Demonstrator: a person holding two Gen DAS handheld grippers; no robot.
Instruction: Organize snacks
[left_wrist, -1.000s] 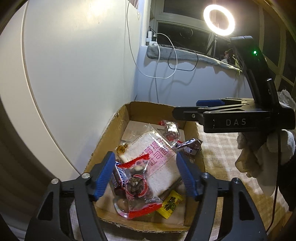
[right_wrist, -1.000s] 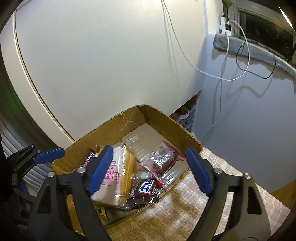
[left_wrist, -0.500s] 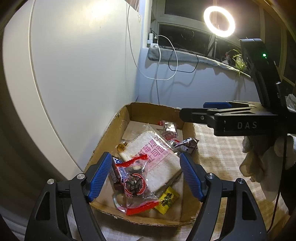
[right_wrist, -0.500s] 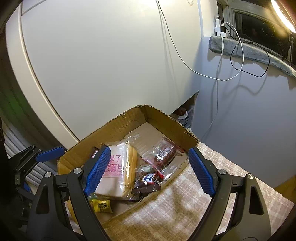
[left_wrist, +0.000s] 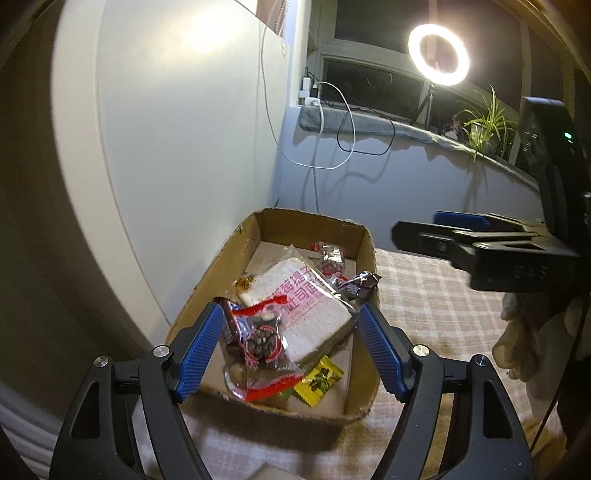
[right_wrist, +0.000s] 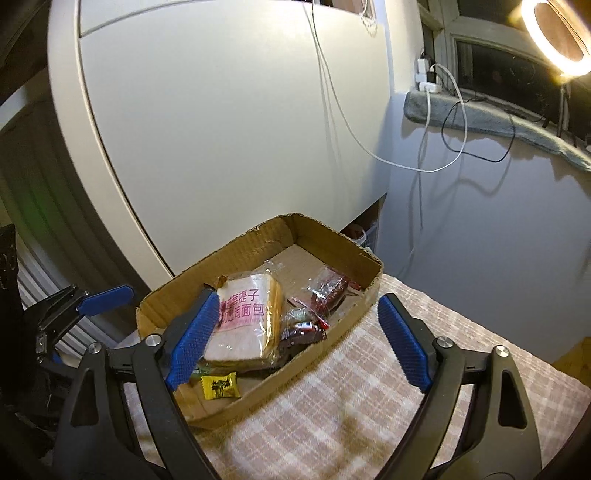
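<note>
While both stood open and empty, the right hand-held gripper (right_wrist: 295, 343) having just widened, the left hand-held gripper (left_wrist: 291, 350) hung over the snack-filled cardboard box (left_wrist: 364, 266)

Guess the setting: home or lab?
Likely a home room: a windowsill with a potted plant, a checked tablecloth under a cardboard box of snacks, and charger cables hanging down the wall.

Snacks in cardboard box (right_wrist: 258, 236)
</note>
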